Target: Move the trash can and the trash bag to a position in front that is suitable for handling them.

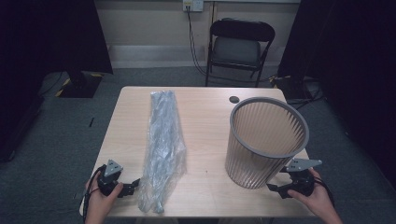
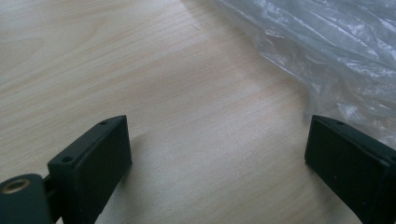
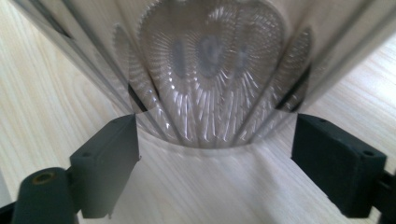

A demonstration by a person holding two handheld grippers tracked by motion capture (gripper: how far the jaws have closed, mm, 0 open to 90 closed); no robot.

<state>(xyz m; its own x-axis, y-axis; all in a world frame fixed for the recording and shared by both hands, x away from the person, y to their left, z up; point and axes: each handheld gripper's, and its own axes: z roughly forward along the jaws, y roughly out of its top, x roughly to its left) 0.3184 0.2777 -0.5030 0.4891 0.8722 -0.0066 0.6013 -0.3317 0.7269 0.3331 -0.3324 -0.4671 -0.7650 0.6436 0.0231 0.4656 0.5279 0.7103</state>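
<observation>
high view: left gripper [image 1: 133,185] jaws spread wide, clear plastic bag [image 1: 163,140] just beside its right jaw, untouched. right gripper [image 1: 276,188] jaws spread wide, ribbed bin [image 1: 264,140] base directly ahead.

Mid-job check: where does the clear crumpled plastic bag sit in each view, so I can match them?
High view: the clear crumpled plastic bag lies lengthwise on the table's left half, its near end beside the left tongs.
Left gripper view: bag at upper right, near one jaw.
Right gripper view: bag not in it.
Shared landmark: the light wooden tabletop.
</observation>
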